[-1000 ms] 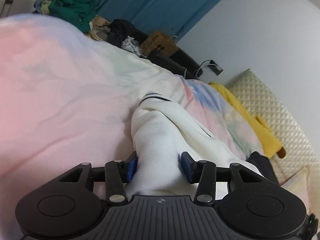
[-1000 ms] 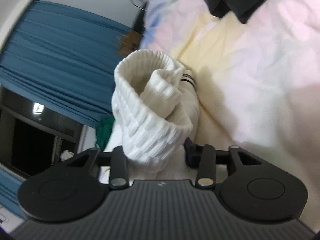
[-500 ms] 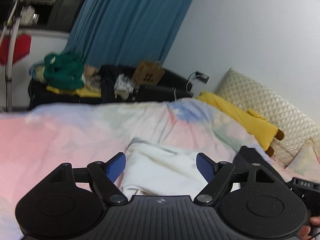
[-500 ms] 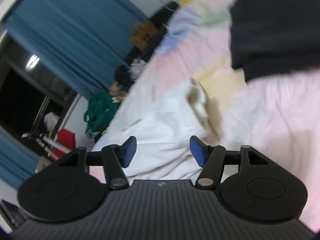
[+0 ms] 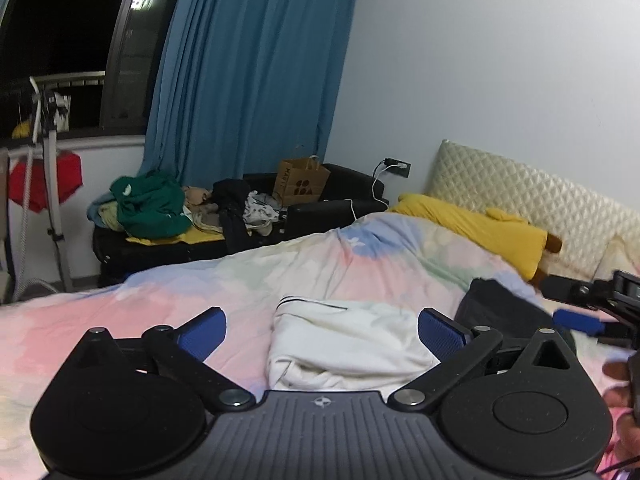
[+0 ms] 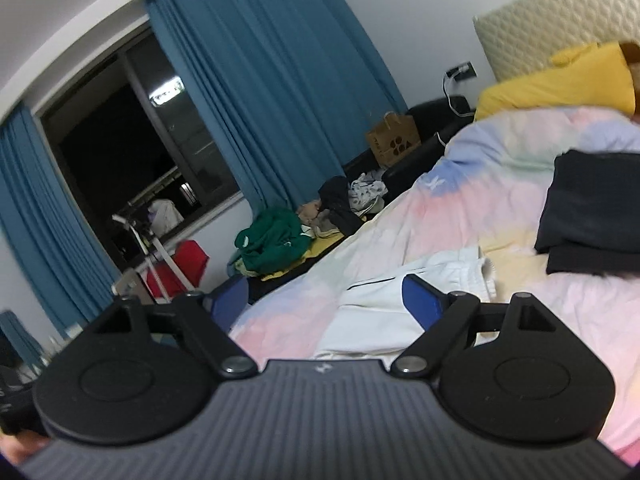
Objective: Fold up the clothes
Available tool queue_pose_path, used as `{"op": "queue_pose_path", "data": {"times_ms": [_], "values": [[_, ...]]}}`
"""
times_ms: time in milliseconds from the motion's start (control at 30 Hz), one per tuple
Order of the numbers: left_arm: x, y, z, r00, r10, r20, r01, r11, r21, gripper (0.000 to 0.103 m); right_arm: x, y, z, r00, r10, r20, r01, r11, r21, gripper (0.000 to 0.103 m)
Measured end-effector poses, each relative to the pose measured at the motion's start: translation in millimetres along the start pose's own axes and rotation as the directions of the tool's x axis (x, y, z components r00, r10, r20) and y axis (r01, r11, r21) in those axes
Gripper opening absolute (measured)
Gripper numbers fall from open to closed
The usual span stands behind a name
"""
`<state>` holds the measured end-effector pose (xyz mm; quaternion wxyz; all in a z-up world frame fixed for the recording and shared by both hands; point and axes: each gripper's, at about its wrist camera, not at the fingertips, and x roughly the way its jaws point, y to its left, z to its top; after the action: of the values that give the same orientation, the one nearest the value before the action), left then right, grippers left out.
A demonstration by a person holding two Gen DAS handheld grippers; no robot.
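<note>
Above bed (image 5: 120, 312) | left tool (image 5: 322, 330) opening wide, empty | right tool (image 6: 326, 300) opening wide, empty | white garment (image 5: 348, 340) untouched

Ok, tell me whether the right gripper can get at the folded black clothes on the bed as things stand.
Probably yes. The right gripper, jaws opening and holding nothing, has the black clothes ahead to its right on the bedspread; only the white garment lies nearer, not across that path.

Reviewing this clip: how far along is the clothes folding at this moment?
Done: a folded white garment with black trim lies flat on the pastel bedspread, beside a folded black stack. In hand: nothing; the left gripper and right gripper are opening, with no cloth between their fingers. Left: seemingly the jumbled clothes pile with the green top beyond the bed.
</note>
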<state>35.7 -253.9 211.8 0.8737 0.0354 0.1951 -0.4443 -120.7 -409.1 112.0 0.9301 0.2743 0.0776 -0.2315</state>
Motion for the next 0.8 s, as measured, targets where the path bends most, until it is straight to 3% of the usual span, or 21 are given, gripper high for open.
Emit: {"op": "queue_pose_path", "data": {"times_ms": [167, 333, 500, 800], "values": [[-33.9, -5.6, -28.3, 1.000, 0.008, 0.027, -0.008, 1.000, 0.000, 0.103, -20.8, 34.5, -24.9, 0.998, -0.065, 0.020, 0.067, 0.986, -0.153, 0.086], [-45.1, -4.9, -57.7, 0.999, 0.008, 0.038, -0.008, 1.000, 0.003, 0.103, -24.3, 49.6, -55.4, 0.995, -0.093, 0.023, 0.096, 0.967, -0.235, 0.086], [-41.8, 1.2, -84.0, 0.997, 0.056, 0.056, -0.058, 0.998, 0.031, 0.103, -20.6, 56.2, -82.6, 0.993, -0.113, 0.034, 0.118, 0.950, -0.288, 0.086], [-26.4, 24.7, -116.1, 0.999, 0.031, 0.041, -0.031, 1.000, 0.003, 0.103, -1.7, 60.2, -124.2, 0.979, -0.189, 0.070, 0.202, 0.908, -0.368, 0.086]]}}
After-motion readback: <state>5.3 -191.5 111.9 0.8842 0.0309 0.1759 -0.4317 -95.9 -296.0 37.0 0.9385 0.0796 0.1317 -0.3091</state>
